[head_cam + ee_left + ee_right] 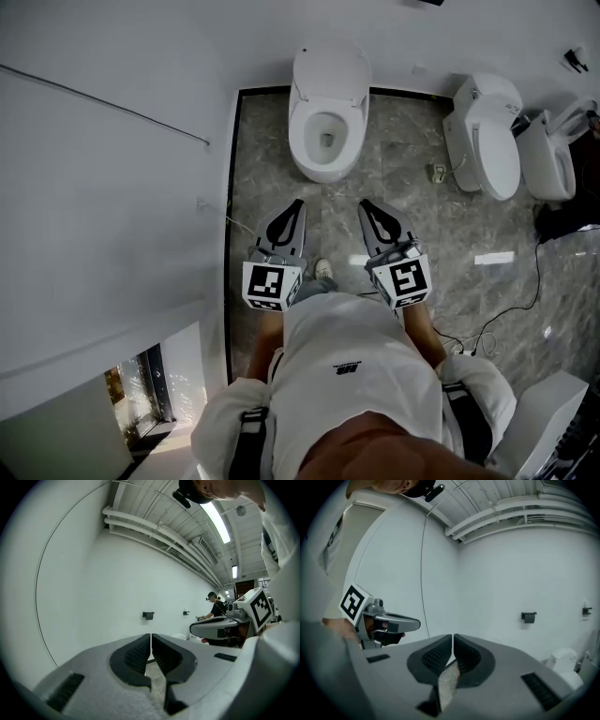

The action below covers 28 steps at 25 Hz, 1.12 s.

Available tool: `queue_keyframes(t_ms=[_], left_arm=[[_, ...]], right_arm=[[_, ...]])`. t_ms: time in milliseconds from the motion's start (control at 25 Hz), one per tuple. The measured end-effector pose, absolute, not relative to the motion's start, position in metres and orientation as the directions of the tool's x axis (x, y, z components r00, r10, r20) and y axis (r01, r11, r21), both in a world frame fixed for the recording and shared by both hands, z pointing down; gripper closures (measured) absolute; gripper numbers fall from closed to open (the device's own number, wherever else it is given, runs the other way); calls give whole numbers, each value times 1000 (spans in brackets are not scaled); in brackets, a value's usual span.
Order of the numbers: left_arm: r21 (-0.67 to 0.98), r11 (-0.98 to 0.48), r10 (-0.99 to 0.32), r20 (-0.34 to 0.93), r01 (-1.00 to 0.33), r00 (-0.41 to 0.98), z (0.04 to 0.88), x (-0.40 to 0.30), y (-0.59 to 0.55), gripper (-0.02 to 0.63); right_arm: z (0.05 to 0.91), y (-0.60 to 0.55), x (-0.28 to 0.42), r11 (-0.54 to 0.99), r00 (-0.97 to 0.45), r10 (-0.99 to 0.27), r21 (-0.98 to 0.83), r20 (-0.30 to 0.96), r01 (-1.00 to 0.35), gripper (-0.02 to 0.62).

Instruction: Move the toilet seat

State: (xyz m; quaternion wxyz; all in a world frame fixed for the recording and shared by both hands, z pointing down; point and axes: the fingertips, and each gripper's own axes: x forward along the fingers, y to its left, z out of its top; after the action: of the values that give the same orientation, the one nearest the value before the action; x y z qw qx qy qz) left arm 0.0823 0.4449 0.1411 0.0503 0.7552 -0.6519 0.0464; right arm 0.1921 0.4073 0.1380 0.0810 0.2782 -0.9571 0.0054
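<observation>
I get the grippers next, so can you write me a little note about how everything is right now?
The left gripper is shut and empty. The right gripper is shut and empty too. Both point at the toilet ahead and touch nothing. Its lid is up, and the toilet seat looks down around the bowl. Done: nothing yet. Left: reach the seat and move it.

grey marble floor, white toilet, white strip

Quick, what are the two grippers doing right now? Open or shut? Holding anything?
Left gripper: shut, jaws together, holding nothing.
Right gripper: shut, jaws together, holding nothing.
</observation>
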Motion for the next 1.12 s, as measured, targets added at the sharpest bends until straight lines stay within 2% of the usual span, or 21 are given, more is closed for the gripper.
queue_keyframes(t_ms=[640, 1120], left_arm=[[19, -214, -967, 140, -977, 214, 152, 45, 378, 572], [26, -205, -968, 145, -978, 207, 158, 14, 310, 572]], right_arm=[[142, 354, 156, 805, -789, -590, 52, 170, -591, 560], [143, 284, 129, 802, -784, -595, 60, 179, -595, 560]])
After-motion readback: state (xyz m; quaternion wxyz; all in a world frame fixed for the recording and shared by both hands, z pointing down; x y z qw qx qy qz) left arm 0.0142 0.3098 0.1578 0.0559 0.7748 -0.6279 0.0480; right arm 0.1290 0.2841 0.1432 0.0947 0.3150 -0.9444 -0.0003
